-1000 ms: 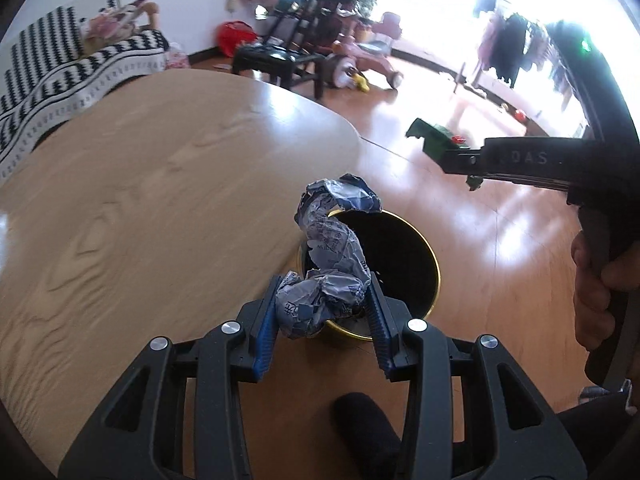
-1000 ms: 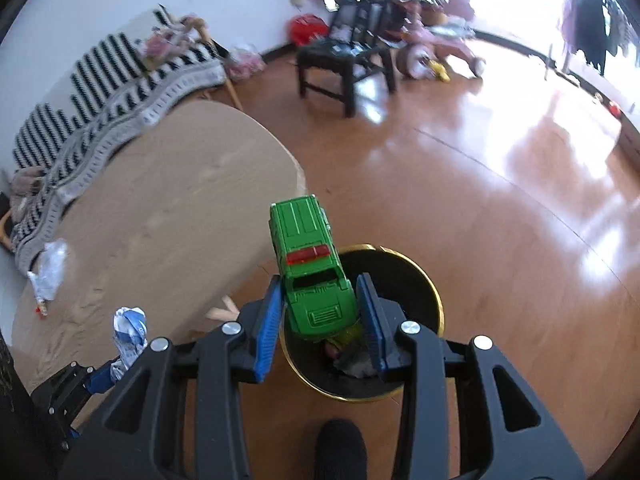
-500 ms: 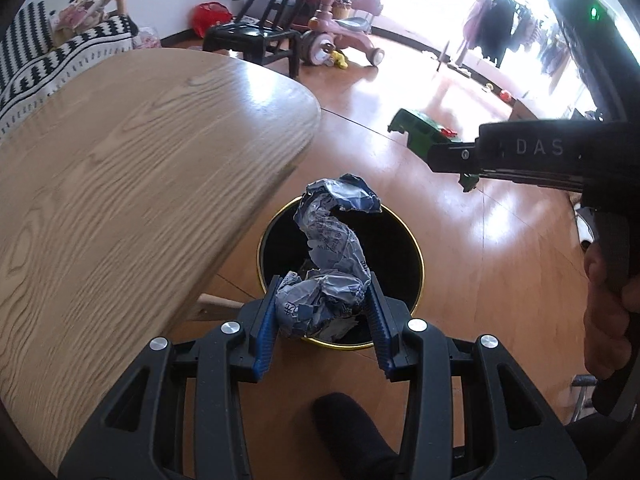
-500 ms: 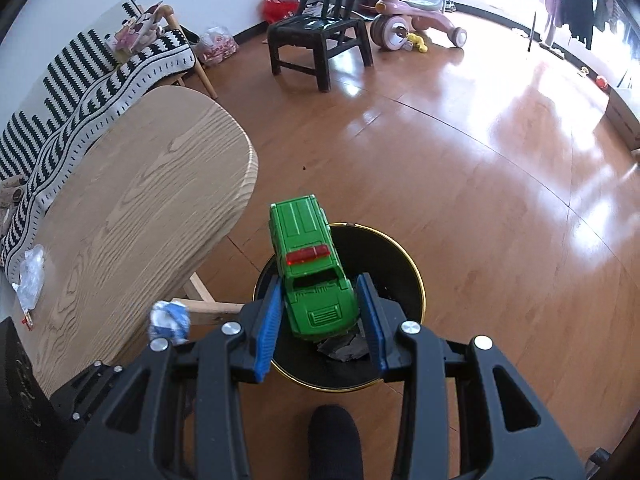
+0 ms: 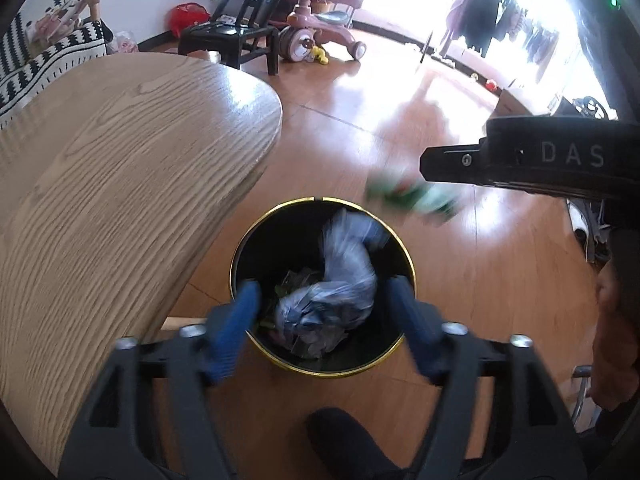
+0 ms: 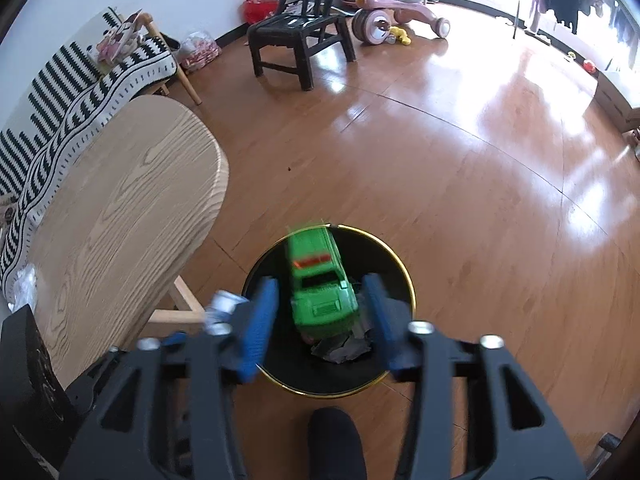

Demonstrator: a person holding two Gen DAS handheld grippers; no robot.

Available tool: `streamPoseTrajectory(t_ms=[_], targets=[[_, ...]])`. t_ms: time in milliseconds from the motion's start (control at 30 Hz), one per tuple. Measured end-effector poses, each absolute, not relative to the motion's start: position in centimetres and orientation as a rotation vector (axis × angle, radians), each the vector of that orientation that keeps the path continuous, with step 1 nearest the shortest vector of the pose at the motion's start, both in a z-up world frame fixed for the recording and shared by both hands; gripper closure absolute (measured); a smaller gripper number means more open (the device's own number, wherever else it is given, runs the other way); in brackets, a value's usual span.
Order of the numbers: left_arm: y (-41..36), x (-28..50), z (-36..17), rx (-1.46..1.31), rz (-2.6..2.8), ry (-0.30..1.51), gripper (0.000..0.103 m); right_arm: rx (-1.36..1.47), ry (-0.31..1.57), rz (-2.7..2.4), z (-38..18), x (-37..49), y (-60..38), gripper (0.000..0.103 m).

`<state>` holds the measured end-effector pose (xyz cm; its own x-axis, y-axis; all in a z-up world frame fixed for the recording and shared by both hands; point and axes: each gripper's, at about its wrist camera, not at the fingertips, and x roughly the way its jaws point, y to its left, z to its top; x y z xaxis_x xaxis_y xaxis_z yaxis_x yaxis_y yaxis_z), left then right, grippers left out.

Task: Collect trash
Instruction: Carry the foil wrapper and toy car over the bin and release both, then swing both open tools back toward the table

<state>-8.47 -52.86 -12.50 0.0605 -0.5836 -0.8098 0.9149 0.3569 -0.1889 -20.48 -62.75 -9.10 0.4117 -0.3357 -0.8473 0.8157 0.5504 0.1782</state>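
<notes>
A black bin with a gold rim point(image 5: 305, 200) stands on the floor beside the table. My left gripper point(image 5: 324, 324) hangs over it with its jaws opening. A crumpled blue-and-white wrapper point(image 5: 340, 280) is blurred between the blue pads point(image 5: 236, 328), clear of both, over the bin's mouth. My right gripper point(image 6: 318, 324) is also above the bin point(image 6: 402, 268), jaws opening. The green toy car point(image 6: 320, 280) is loose between its pads point(image 6: 258, 328). The car point(image 5: 412, 196) shows as a green blur in the left wrist view, under the right gripper's body point(image 5: 520, 156).
A pale wooden table point(image 5: 120, 160) borders the bin on the left, its leg point(image 6: 180, 304) close to the bin. A black chair point(image 6: 300, 36) and a pink ride-on toy point(image 6: 392, 12) stand farther off. A person's hand point(image 5: 612, 340) is at the right.
Both pairs of jaws have spread apart and let go of the wrapper and the car, which now blur downward over the bin. The left gripper came off the table edge to above the bin.
</notes>
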Motion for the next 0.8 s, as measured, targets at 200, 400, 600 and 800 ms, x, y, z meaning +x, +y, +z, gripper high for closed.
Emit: streamPoseTrajectory(t_ms=[200, 400, 600, 800], targets=[[-52.1, -8.6, -11.3, 0.408, -1.186, 0.932, 0.020, 0.663, 0.825, -0.797, -8.5, -20.6, -62.8, 0.035], [-47.4, -6.8, -8.5, 0.375, -1.111, 0.885, 0.012, 0.594, 0.785, -0.739, -6.6, -18.3, -60.0, 0.027], [-38.8, -1.6, -5.2, 0.303, -0.912, 0.868, 0.010, 0.528, 0.768, -0.589, -4.4, -12.2, -54.0, 0.023], [-26.7, 4.4, -3.3, 0.221, -0.670, 0.858, 0.010, 0.431, 0.752, -0.399, -2.6, -5.1, -45.1, 0.023]])
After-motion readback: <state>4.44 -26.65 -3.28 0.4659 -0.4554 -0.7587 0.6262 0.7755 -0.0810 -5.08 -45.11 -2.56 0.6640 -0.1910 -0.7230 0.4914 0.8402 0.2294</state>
